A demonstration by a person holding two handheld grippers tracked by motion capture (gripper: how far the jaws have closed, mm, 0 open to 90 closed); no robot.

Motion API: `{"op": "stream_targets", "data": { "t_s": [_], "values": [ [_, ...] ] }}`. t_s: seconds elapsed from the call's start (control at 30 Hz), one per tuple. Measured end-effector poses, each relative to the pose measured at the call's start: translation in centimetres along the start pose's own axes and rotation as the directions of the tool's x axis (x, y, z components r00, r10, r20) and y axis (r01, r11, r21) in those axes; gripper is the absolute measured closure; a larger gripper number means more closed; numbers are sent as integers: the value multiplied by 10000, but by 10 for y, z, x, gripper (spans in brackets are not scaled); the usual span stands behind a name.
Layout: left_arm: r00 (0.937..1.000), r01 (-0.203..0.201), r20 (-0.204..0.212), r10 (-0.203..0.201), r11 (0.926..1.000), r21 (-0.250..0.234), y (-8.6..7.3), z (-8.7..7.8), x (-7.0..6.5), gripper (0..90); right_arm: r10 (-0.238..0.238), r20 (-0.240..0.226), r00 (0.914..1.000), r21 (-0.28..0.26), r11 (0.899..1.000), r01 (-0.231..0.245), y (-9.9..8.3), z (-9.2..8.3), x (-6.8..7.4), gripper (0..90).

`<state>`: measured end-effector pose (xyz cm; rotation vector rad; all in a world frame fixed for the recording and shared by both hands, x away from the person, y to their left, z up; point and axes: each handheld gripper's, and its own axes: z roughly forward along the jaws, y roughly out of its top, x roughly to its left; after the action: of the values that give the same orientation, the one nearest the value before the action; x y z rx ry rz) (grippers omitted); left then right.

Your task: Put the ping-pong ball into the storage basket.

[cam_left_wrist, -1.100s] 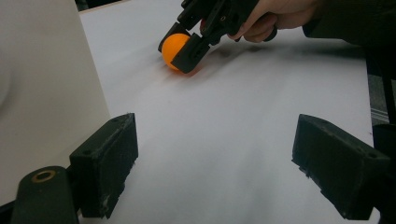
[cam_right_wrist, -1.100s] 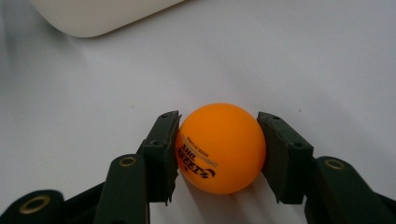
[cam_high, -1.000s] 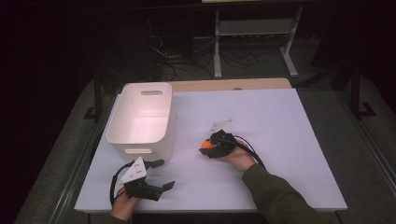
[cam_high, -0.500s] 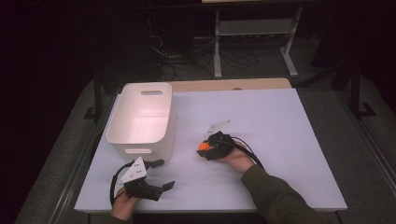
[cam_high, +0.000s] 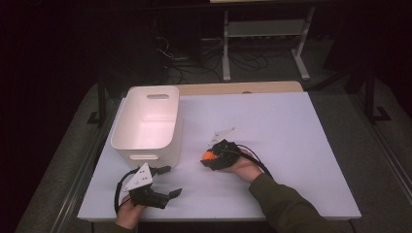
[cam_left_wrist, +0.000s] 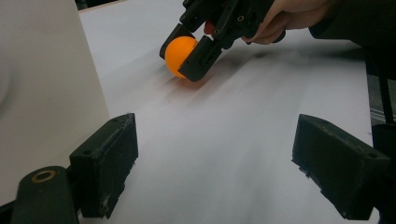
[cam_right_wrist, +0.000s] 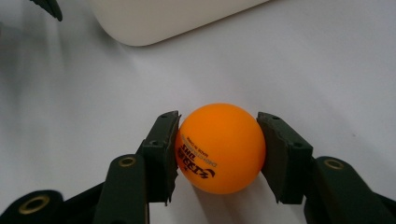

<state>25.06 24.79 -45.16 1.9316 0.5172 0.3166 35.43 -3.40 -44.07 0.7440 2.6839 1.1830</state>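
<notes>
Right gripper [cam_right_wrist: 218, 149]: clamped on the orange ball [cam_right_wrist: 220, 148], both pads pressed against its sides.
Left gripper [cam_left_wrist: 215, 168]: jaws held wide apart, nothing between them.
Ball position: low over the white table [cam_high: 291, 141], near the front right corner of the white bin [cam_high: 148, 124].

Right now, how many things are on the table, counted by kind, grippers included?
Orange ball: 1
White bin: 1
Grippers: 2, the left gripper and the right gripper
Total: 4
</notes>
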Motion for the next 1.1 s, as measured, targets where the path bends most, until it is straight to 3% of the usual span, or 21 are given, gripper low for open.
{"op": "stream_targets", "data": {
  "t_s": [1.1],
  "values": [
    [10000, 4, 1, -4, 10000, -22, 0, 0, 0, 142, -617, -853, 9944, 128, 9979, 630, 13, 5, 22, 496]
  ]
}}
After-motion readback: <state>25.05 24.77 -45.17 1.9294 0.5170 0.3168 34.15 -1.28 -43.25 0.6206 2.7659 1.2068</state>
